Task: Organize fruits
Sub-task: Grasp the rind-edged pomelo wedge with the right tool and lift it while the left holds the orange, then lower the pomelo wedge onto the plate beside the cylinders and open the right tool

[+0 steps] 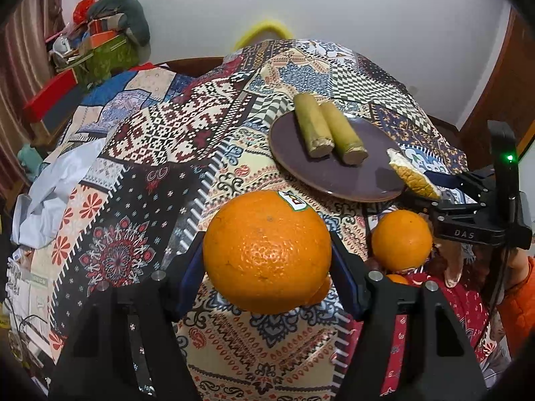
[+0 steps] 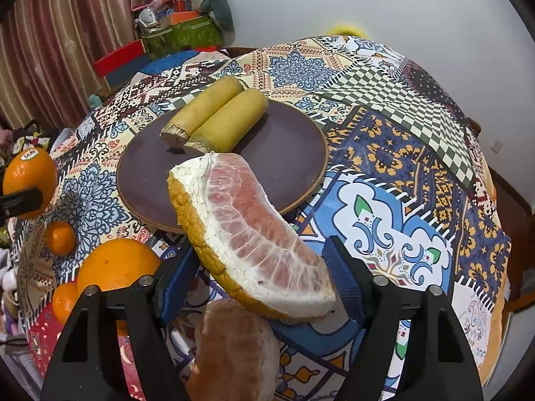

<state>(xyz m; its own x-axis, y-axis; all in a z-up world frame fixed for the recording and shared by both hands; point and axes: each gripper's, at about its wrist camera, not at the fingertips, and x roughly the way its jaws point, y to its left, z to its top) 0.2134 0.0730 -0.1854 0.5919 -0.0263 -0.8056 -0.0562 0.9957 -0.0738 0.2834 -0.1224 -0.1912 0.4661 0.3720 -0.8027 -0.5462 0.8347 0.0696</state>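
Beside the plate (image 2: 301, 153) rim (far half bare), left claw (image 1: 267, 260) grips an orange (image 1: 267, 250), right claw (image 2: 260, 267) a pomelo wedge (image 2: 254, 230)

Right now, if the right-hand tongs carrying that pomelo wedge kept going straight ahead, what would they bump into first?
Probably the dark plate: the pomelo wedge held by the right tongs already overhangs its near rim. The two sugarcane pieces lie farther back. Depth is hard to judge.

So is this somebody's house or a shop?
Most likely a house, a lived-in room. There is a table under a patchwork-patterned cloth, striped curtains by the wall, and a shelf piled with household clutter. Nothing looks like a shop.
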